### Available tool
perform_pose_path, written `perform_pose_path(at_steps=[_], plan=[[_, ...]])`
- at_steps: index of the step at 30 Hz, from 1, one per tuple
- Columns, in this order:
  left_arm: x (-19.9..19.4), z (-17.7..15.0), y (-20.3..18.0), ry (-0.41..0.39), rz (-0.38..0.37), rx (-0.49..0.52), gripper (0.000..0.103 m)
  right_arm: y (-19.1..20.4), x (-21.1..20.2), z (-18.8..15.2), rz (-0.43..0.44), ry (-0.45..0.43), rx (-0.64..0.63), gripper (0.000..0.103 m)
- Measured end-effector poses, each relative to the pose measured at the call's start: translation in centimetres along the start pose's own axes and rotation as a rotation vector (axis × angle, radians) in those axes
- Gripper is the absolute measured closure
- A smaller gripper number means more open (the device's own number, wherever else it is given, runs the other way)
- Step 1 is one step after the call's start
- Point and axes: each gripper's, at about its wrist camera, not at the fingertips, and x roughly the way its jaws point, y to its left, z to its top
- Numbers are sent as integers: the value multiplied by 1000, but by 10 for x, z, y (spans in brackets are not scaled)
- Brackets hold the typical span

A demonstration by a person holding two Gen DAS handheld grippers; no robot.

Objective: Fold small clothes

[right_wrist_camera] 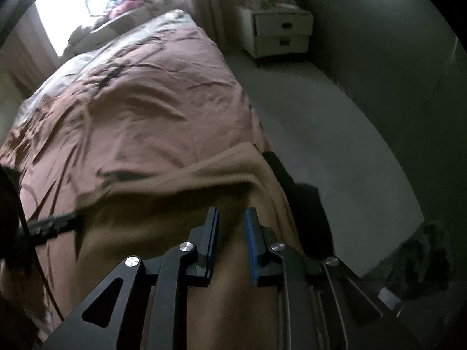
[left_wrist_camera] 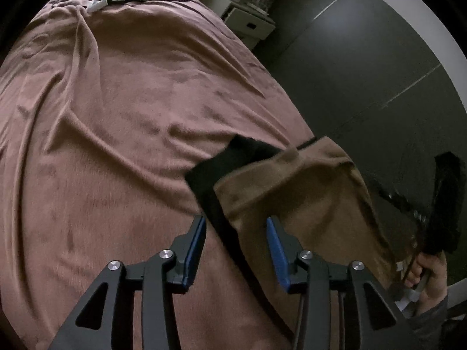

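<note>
We are reading no labels anywhere. The tan garment with black trim is lying crumpled on the pink bedspread, just ahead of both jaws. Left gripper is gaping released, gripping nothing; right gripper is sitting nearly closed, cloth behind the gap, grasp unclear.

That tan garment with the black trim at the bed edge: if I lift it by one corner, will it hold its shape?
Probably not. The tan garment already sags and drapes in soft folds, so it looks floppy. It seems thin and light. Part overhangs the bed edge, so it may slide off when tugged.

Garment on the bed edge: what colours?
Tan garment with black trim, clearest in left wrist view.
</note>
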Motion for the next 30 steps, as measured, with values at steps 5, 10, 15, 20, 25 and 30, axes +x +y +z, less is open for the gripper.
perform_pose_path(at_steps=[5, 10, 15, 20, 25, 30], plan=[[5, -22, -18, 43, -7, 25, 48, -15, -31, -41, 42, -20, -25, 88], [4, -48, -33, 80, -23, 44, 48, -26, -42, -77, 67, -11, -25, 88], [6, -69, -52, 122, -22, 82, 48, -30, -46, -101, 10, 14, -56, 88], [5, -91, -72, 154, -11, 121, 48, -48, -63, -126, -38, -4, -50, 88], [8, -111, -91, 190, 2, 161, 39, -60, -83, -147, -65, -13, -41, 87], [12, -131, -109, 227, -4, 181, 33, -34, -92, -166, -120, -9, -43, 74]])
